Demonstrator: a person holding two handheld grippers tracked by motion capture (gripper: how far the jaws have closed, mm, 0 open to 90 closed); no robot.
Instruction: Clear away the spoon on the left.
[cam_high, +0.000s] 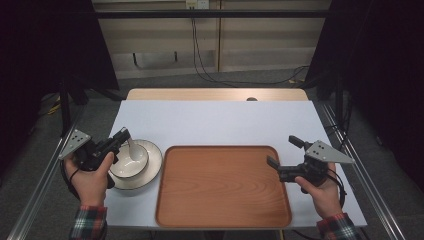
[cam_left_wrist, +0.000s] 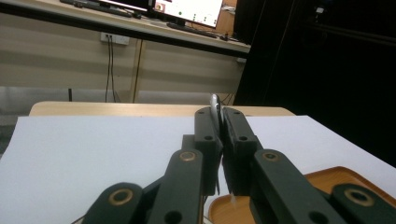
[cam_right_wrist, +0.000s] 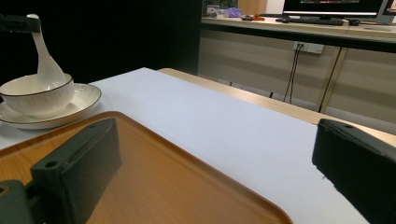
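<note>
White ceramic spoon stands handle-up in the white bowl, your left hand-held gripper clamped on its handle top, left of the wooden tray.

Even overhead light, dark surroundings, soft shadows, slightly blurred close foreground.

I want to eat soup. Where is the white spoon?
In the high view the white spoon is at the table's left, its scoop in the bowl on the plate, its handle pinched by the left gripper.
</note>
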